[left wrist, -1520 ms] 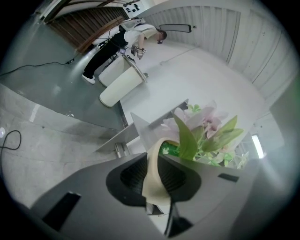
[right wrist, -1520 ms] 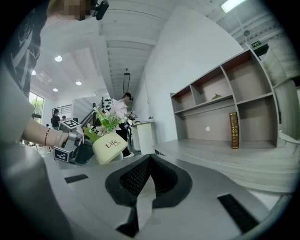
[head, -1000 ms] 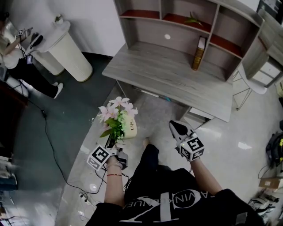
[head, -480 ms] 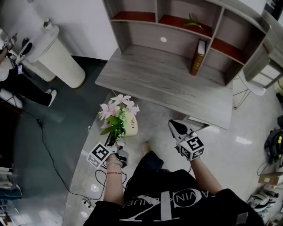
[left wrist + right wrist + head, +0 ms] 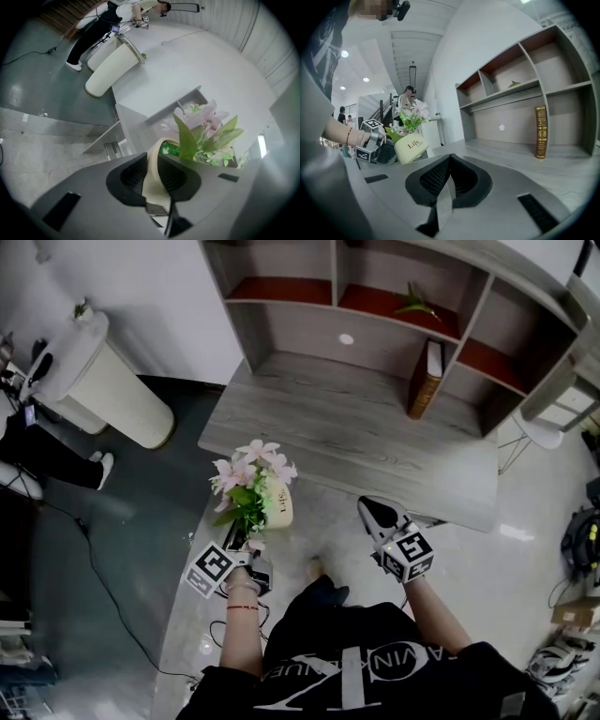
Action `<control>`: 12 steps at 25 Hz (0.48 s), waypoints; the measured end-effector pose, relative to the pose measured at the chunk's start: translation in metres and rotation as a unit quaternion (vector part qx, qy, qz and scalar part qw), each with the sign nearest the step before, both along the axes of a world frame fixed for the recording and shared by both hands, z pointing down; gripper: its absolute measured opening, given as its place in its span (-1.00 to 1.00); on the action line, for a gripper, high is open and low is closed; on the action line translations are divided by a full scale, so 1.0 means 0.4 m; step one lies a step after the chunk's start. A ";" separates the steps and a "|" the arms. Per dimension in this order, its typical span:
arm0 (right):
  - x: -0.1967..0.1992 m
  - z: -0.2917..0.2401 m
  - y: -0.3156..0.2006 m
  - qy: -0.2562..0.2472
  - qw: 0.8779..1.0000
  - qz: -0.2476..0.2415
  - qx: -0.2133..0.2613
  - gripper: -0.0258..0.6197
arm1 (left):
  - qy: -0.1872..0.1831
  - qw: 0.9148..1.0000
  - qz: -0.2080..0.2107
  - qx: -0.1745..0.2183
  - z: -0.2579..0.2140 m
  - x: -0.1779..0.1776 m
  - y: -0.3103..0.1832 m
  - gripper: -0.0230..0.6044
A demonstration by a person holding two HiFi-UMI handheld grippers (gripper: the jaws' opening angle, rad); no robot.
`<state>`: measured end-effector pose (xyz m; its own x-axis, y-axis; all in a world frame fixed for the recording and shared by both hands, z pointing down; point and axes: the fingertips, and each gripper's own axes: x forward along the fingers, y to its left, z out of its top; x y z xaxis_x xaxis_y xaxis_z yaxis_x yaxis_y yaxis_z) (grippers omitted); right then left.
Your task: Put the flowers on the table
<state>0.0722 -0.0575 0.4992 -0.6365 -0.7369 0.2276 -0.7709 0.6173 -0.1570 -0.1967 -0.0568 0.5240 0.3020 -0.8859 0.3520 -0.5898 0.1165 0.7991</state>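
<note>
A cream pot [image 5: 277, 503] of pink flowers [image 5: 248, 468] hangs in the air just before the near left corner of the grey wooden table [image 5: 356, 432]. My left gripper [image 5: 247, 536] is shut on the pot's rim [image 5: 153, 174], which shows between its pads, and leaves and blossoms [image 5: 201, 119] rise beyond it. My right gripper [image 5: 374, 508] is shut with nothing in it and floats to the right of the pot, short of the table's front edge. The right gripper view shows the pot [image 5: 411, 146] at left and the tabletop [image 5: 511, 152] ahead of the right gripper [image 5: 449, 161].
A shelf unit [image 5: 394, 296] stands on the table's back with a brown book [image 5: 429, 379] upright and a green sprig [image 5: 417, 304]. A white round pedestal [image 5: 103, 381] and a person [image 5: 28, 427] are at left. A chair [image 5: 539, 427] is at right, and a cable [image 5: 112, 568] crosses the floor.
Both grippers have moved toward the table, the left one carrying the pot. The table's front edge is now much nearer to them.
</note>
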 end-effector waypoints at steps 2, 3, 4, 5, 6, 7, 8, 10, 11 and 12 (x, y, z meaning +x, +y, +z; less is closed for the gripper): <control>-0.012 0.003 -0.033 0.003 1.000 0.005 -0.002 -0.89 | 0.000 1.000 0.006 -0.001 0.005 -0.011 -0.039 -0.71; -0.018 0.005 -0.048 0.004 1.000 0.007 -0.003 -0.89 | 0.000 1.000 0.008 -0.002 0.009 -0.017 -0.057 -0.71; -0.023 0.007 -0.062 0.005 1.000 0.008 -0.004 -0.89 | 0.000 1.000 0.011 -0.004 0.014 -0.023 -0.074 -0.71; -0.030 0.009 -0.076 0.007 1.000 0.010 -0.005 -0.89 | 0.000 1.000 0.012 -0.005 0.018 -0.029 -0.090 -0.71; -0.036 0.011 -0.089 0.008 1.000 0.011 -0.006 -0.89 | 0.001 1.000 0.014 -0.005 0.021 -0.035 -0.107 -0.71; -0.042 0.014 -0.102 0.010 1.000 0.012 -0.006 -0.89 | 0.001 1.000 0.016 -0.005 0.022 -0.042 -0.124 -0.71; -0.048 0.014 -0.115 0.011 1.000 0.013 -0.006 -0.89 | 0.001 1.000 0.018 -0.003 0.022 -0.047 -0.141 -0.71; -0.059 0.014 -0.139 0.011 1.000 0.015 -0.005 -0.89 | 0.002 1.000 0.023 0.000 0.024 -0.055 -0.170 -0.71; -0.065 0.013 -0.149 0.012 1.000 0.016 -0.004 -0.89 | 0.002 1.000 0.025 0.000 0.026 -0.058 -0.181 -0.71; -0.071 0.012 -0.159 0.011 1.000 0.017 -0.004 -0.89 | 0.003 1.000 0.027 -0.001 0.029 -0.061 -0.191 -0.71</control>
<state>0.0437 -0.1212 0.5039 -0.6057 -0.7564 0.2470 -0.7949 0.5895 -0.1439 -0.2211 -0.1331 0.5357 0.3522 -0.8671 0.3524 -0.5908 0.0861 0.8022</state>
